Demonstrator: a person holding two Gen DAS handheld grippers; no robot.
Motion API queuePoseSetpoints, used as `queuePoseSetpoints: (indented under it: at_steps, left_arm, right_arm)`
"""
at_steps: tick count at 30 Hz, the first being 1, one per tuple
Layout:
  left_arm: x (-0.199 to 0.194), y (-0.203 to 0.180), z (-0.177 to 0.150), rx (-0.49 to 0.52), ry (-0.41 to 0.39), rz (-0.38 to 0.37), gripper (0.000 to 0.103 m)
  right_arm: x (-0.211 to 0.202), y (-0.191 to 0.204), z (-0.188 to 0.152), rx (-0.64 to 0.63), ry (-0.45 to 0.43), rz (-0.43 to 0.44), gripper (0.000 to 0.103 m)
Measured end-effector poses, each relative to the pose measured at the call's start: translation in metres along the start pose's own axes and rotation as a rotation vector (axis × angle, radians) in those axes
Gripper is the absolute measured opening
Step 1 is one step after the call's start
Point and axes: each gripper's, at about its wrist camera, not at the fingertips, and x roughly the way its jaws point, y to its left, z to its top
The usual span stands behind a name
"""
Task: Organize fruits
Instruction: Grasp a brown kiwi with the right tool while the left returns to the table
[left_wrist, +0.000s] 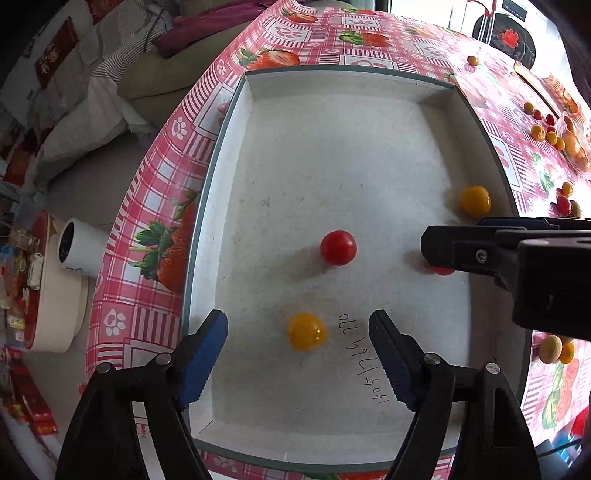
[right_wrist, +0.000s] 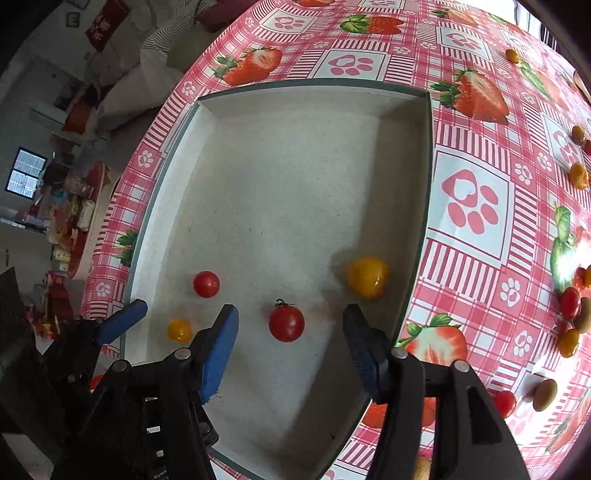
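Observation:
A shallow white box (left_wrist: 229, 122) (right_wrist: 421, 177) sits on the strawberry tablecloth and holds several cherry tomatoes. In the left wrist view my left gripper (left_wrist: 300, 334) is open, with a yellow tomato (left_wrist: 306, 331) lying between its fingertips. A red tomato (left_wrist: 338, 247) lies beyond it and another yellow one (left_wrist: 475, 201) is by the right wall. My right gripper (right_wrist: 290, 326) is open over a stemmed red tomato (right_wrist: 286, 323) on the box floor. It reaches into the left wrist view from the right (left_wrist: 439, 247). A yellow tomato (right_wrist: 368, 277) lies just beyond its right finger.
Loose tomatoes (left_wrist: 550, 133) (right_wrist: 570, 302) in red, orange and greenish tones lie scattered on the tablecloth (right_wrist: 469, 199) right of the box. A white cylinder (left_wrist: 79, 247) and cluttered low furniture stand on the floor to the left. The table edge runs close to the box's left side.

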Motion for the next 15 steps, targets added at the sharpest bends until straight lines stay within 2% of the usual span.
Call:
queuePoseSetpoints:
  at_steps: [8, 15]
  left_arm:
    - [-0.013, -0.014, 0.007, 0.053, -0.024, -0.008, 0.080]
    - [-0.032, -0.034, 0.025, 0.102, -0.074, -0.033, 0.080]
  right_arm:
    - [-0.039, -0.012, -0.005, 0.054, -0.063, 0.036, 0.071]
    - [-0.075, -0.046, -0.021, 0.148, -0.123, -0.005, 0.071]
